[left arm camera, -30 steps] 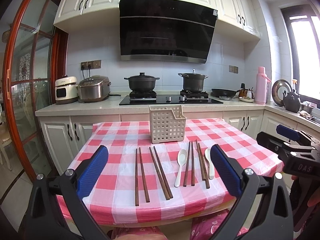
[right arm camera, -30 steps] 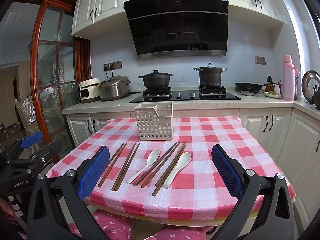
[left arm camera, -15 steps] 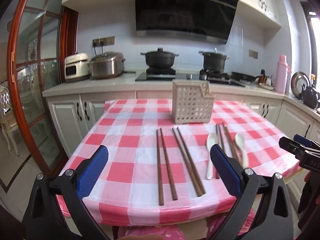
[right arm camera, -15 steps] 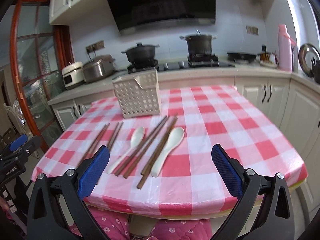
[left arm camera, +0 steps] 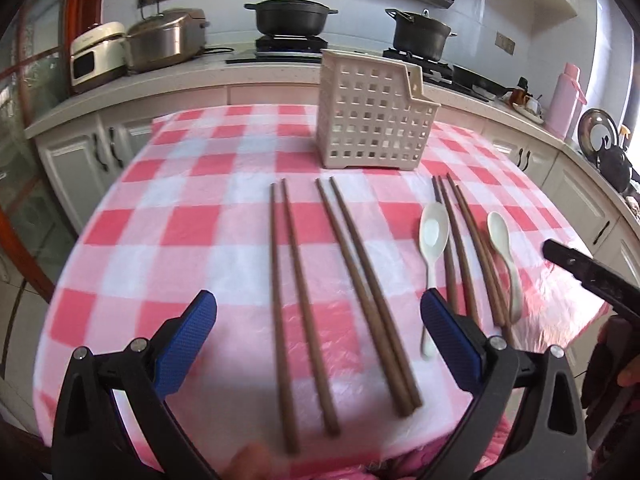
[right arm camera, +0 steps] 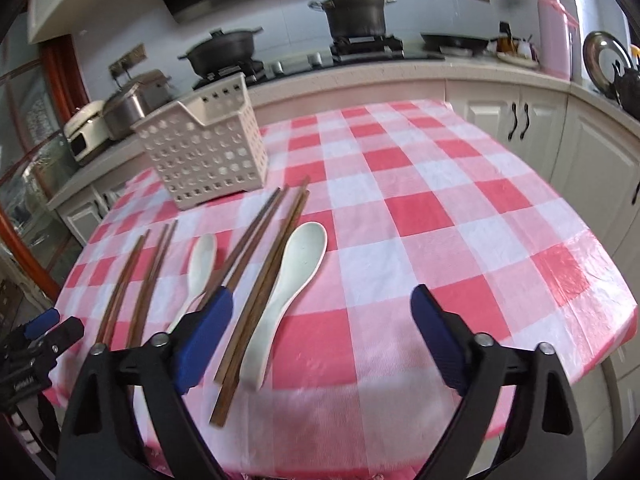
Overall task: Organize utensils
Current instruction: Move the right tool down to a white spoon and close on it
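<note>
Broadly, the table (left arm camera: pixel 188 236), under a pink-and-white checked cloth, carried every item, and nothing had yet been stowed. At its far side stood the perforated white caddy (left arm camera: pixel 372 124), upright and apparently empty. Four pairs of brown chopsticks (left arm camera: pixel 360 280) lay in front of it, roughly parallel and pointing toward it, with two pale spoons (right arm camera: pixel 294 286) among the right-hand pairs. The left gripper (left arm camera: pixel 318 330) hung over the near edge with jaws wide, two pairs lying beneath the gap, no pad touching them. The right gripper (right arm camera: pixel 320 334) had its jaws just been closing but remained broadly apart; one chopstick pair and the larger spoon lay between them, not gripped. In my judgement the chopsticks are light, stiff and thin, liable to roll or scissor apart, so best pinched as a pair near mid-length. The spoons look smooth and possibly brittle; the handle offers the surest hold.
</note>
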Tool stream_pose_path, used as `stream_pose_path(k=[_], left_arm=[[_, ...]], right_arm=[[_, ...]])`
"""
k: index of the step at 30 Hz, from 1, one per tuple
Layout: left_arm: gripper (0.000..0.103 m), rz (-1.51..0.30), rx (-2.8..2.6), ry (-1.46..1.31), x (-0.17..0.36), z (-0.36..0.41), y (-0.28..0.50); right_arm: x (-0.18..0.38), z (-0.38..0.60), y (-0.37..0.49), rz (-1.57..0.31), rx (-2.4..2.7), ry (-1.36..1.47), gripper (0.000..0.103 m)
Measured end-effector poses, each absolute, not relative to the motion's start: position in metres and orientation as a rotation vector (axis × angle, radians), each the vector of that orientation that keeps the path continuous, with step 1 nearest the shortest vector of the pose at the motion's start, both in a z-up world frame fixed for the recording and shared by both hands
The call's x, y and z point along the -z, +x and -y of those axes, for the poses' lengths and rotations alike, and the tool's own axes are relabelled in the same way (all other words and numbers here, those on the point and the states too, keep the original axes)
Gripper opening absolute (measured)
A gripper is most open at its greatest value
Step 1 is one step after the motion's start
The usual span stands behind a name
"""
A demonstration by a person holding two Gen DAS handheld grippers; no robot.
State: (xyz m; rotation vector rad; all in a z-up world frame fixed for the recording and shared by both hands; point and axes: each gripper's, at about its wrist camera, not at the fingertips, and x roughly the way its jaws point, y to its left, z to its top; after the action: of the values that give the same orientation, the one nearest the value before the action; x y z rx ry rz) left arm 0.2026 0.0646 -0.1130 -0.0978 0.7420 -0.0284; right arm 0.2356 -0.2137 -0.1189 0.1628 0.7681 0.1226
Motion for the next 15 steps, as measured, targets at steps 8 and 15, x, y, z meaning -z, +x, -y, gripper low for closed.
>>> stream_pose_path(k=[8, 15], left_arm=[[0.098, -0.747, 0.037, -0.027, 0.111, -0.051, 0.239], [0.098, -0.724, 0.032, 0.089, 0.110, -0.035, 0.258]], right_arm=[[0.134, 0.197, 0.286, -0.882, -0.079, 0.147, 0.072], [0.149, 0.189, 0.307, -0.948, -0.039, 0.137, 0.062]])
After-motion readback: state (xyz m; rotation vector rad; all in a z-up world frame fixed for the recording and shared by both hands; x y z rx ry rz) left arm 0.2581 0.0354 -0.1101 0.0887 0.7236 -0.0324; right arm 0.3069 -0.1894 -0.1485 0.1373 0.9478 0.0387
